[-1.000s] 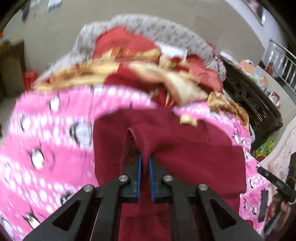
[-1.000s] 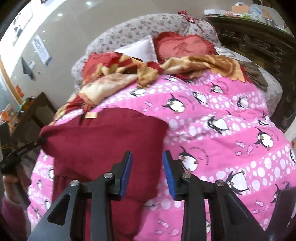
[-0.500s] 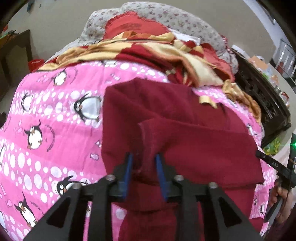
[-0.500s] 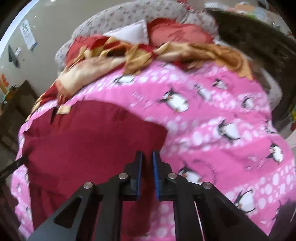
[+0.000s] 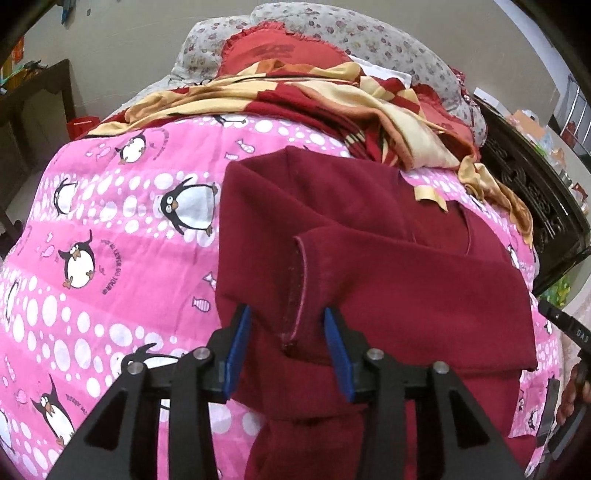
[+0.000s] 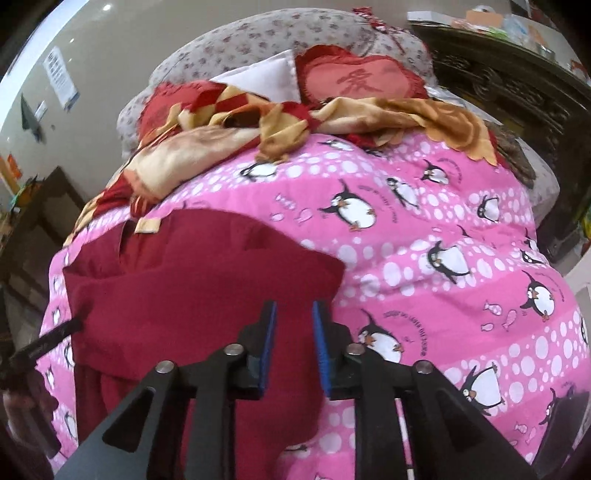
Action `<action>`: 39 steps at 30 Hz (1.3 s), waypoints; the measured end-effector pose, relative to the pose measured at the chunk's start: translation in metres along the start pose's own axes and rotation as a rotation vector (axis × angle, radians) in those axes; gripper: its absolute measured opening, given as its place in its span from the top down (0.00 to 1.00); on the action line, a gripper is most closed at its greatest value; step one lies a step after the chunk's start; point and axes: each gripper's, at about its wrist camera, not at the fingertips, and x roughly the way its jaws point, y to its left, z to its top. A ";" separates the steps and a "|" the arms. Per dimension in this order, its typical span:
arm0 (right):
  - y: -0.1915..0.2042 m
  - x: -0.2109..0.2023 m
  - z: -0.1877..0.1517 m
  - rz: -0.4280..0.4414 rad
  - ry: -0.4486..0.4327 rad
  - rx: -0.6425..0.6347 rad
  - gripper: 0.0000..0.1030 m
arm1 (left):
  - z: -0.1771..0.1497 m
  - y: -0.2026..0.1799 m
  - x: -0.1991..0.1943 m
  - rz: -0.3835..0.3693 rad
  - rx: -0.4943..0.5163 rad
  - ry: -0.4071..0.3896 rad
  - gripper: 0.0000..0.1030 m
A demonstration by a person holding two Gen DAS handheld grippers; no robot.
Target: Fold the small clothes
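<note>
While the dark red garment (image 5: pixel 388 258) lies spread on the pink penguin-print quilt (image 5: pixel 110 240), both grippers hang low over its near side. It is folded over itself: a sleeve with a hemmed cuff lies across the body, the cuff end reaching toward the left gripper (image 5: pixel 288 349). That gripper's blue pads (image 5: pixel 236 347) stand apart and are opening, one on each side of the cuff, with cloth between them but neither pad pressing on it. A small tan label (image 5: pixel 428 194) shows near the garment's far edge.

From the right wrist view, the right gripper (image 6: pixel 293 345) sits over the garment's right-hand portion, close to the edge where red cloth meets the quilt (image 6: pixel 443 258). Its fingers are a narrow gap apart and opening; red fabric lies beneath and between them, and I see no pinch on it.

Beyond the garment, a crumpled red-and-gold blanket (image 5: pixel 314 96) lies across the head of the bed, with a red heart-shaped cushion (image 6: pixel 358 79) and a grey floral pillow (image 5: pixel 369 33) behind it. Dark carved wooden furniture (image 6: pixel 517 92) stands along the quilt's right side.
</note>
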 end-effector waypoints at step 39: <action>-0.016 0.035 -0.035 0.001 0.160 -0.003 0.63 | -0.023 0.008 -0.016 -0.013 -0.031 0.009 0.30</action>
